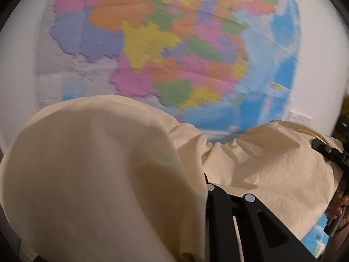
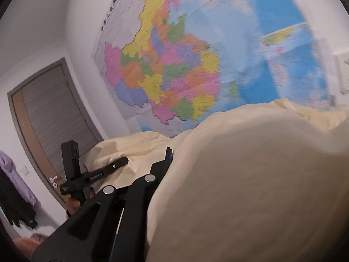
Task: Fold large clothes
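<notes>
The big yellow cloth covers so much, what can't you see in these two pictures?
- Left wrist view: the cream cloth drapes over the left gripper, hiding its fingertips.
- Right wrist view: the cloth covers the right gripper too, so its grip cannot be told.
- Both views: the wall map is blurred; its words are unreadable.
- No surface beneath the cloth shows.

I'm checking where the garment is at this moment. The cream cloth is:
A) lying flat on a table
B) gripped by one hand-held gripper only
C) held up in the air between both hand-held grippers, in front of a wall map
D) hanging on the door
C: the cream cloth spans from the left hand-held gripper to the right hand-held gripper, with the wall map behind it.
</notes>
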